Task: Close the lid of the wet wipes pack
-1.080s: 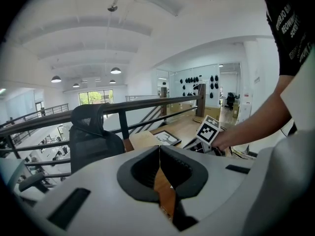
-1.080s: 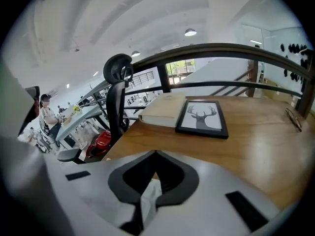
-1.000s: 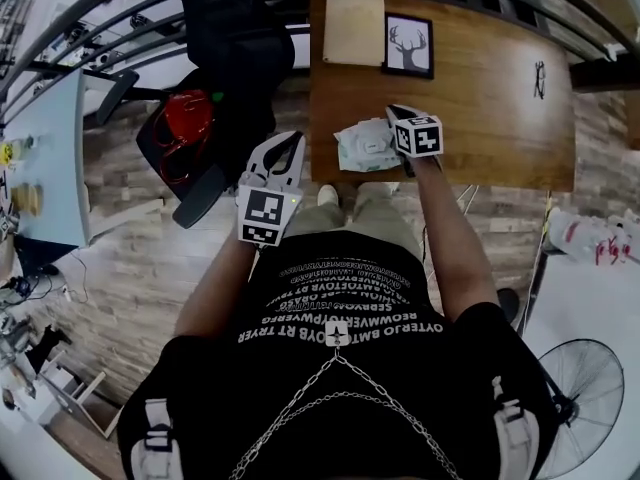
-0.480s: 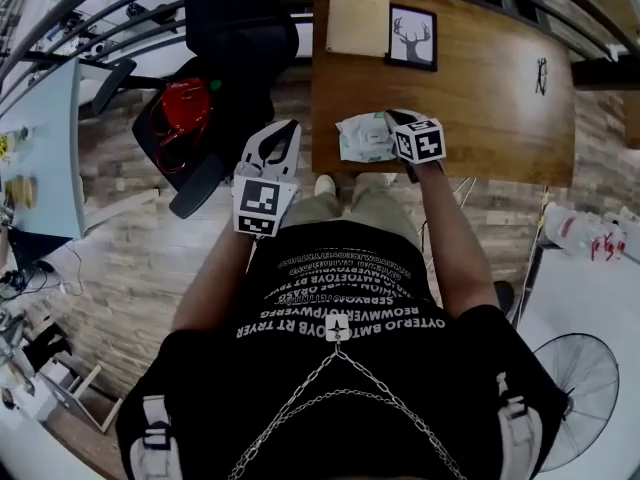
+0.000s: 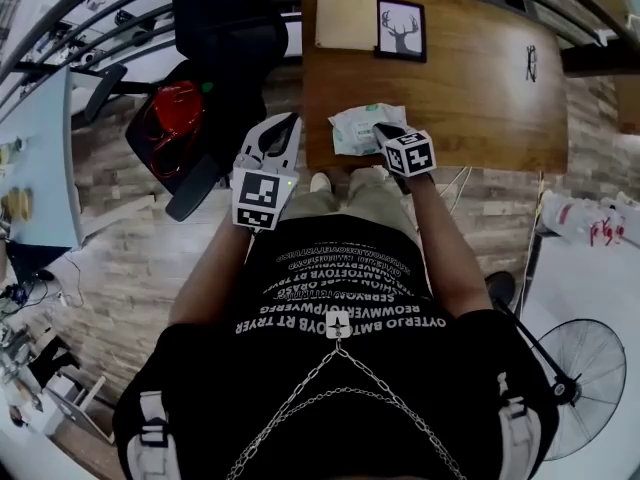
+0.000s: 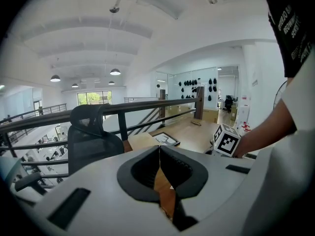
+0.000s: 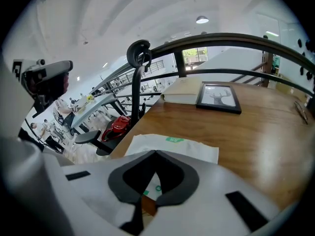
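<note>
The wet wipes pack (image 5: 358, 126), white with green print, lies near the front left corner of the wooden table (image 5: 480, 88). My right gripper (image 5: 386, 132) is shut and empty, its tips over the pack's right side. In the right gripper view the pack (image 7: 184, 149) lies just beyond the closed jaws of the right gripper (image 7: 156, 152). Whether the lid is open I cannot tell. My left gripper (image 5: 289, 121) hovers off the table's left edge, shut on nothing. The left gripper (image 6: 158, 149) looks towards the right gripper's marker cube (image 6: 227, 140).
A framed deer picture (image 5: 400, 30) and a pale notebook (image 5: 346, 13) lie at the table's far side. A black office chair (image 5: 225, 28) and a red bag (image 5: 170, 118) stand left of the table. A railing runs behind, and a fan (image 5: 585, 368) is at the lower right.
My right gripper has drawn back towards me along the pack's right side, still shut. The left gripper has stayed almost where it was.
</note>
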